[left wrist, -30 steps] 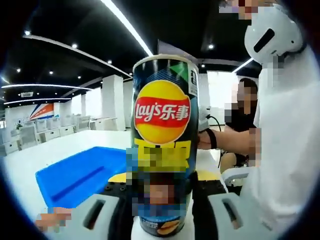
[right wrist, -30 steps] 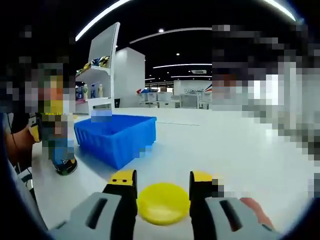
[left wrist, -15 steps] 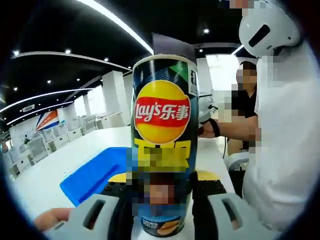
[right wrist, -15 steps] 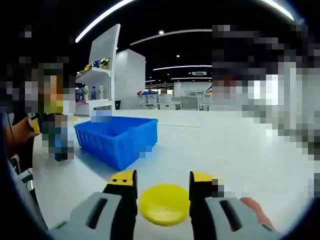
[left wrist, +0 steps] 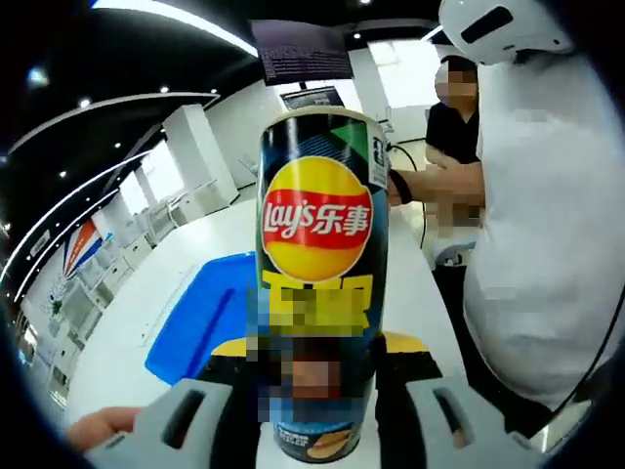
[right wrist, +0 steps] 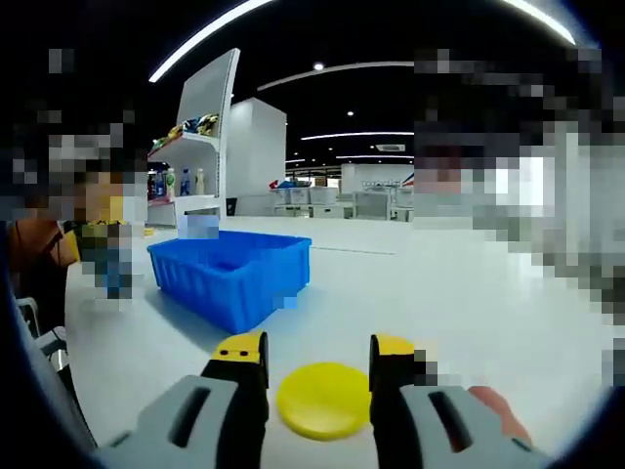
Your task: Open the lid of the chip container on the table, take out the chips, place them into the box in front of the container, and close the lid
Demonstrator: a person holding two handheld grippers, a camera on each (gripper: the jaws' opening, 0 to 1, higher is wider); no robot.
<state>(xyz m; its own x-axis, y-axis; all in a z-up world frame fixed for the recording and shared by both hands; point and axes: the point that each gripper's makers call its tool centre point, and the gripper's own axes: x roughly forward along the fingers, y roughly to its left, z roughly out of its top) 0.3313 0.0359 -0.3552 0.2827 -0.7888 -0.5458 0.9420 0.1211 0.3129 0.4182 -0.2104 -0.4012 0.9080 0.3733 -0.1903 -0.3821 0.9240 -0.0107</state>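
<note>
Chip container (left wrist: 322, 283) seemingly tilted boxward (left wrist: 190, 327).

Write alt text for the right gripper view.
A round yellow lid lies flat on the white table between the open jaws of the right gripper. A blue box stands on the table beyond it, to the left.
</note>
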